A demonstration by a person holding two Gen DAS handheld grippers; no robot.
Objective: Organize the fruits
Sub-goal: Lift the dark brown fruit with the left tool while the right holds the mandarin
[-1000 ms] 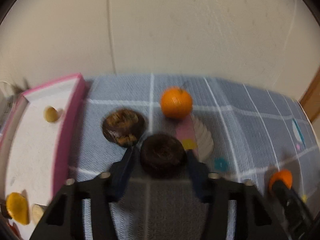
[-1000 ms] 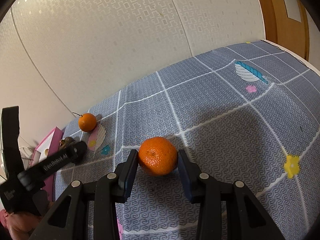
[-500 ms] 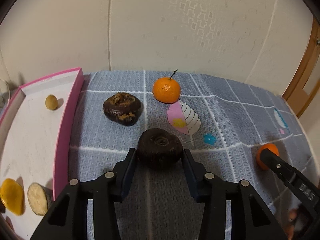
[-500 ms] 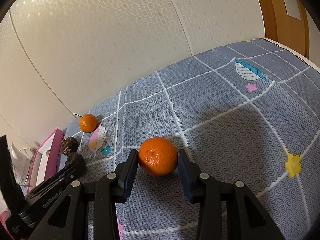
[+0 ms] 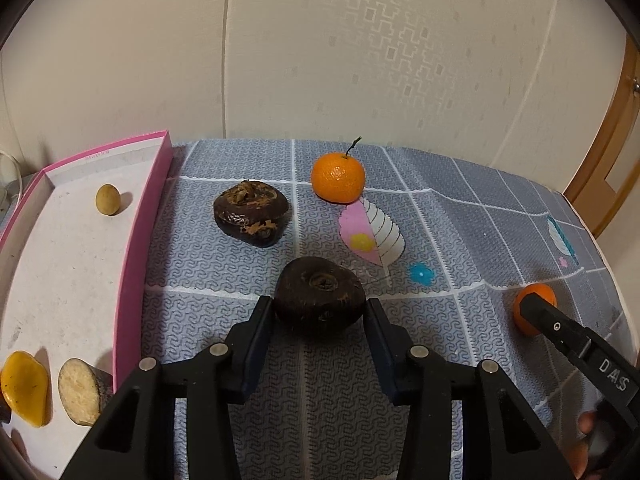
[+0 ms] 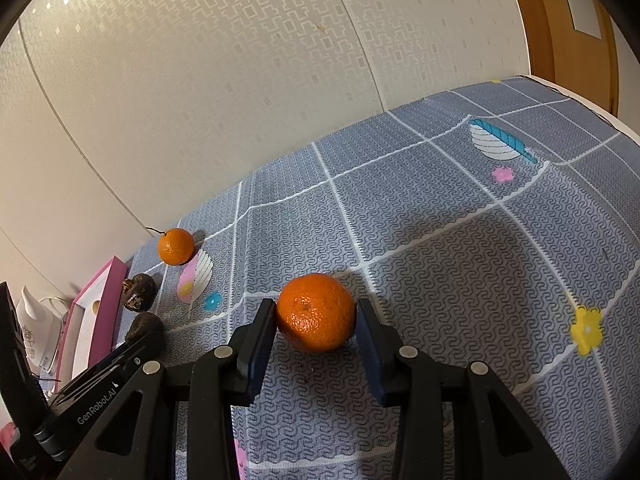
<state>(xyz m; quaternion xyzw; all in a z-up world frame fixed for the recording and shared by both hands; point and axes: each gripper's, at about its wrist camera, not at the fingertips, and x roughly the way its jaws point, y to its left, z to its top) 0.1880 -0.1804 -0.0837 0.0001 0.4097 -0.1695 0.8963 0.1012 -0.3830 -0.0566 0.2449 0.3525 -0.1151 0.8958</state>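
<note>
A grey-blue patterned cloth with a white grid [image 5: 460,216] covers the table, and a shallow pink-walled box with a white floor [image 5: 132,264] sits along its left edge. The left gripper [image 5: 319,308] has both fingers pressed against a dark brown round fruit [image 5: 319,295] resting on the cloth. The right gripper [image 6: 316,314] is clamped on a bright orange tangerine [image 6: 316,312], also on the cloth. Behind lie a cracked dark brown fruit [image 5: 251,213] and a stemmed orange tangerine [image 5: 338,177]. Inside the box are a pale cut slice [image 5: 79,391], an orange-yellow piece [image 5: 24,388] and a small tan round fruit [image 5: 107,199].
</note>
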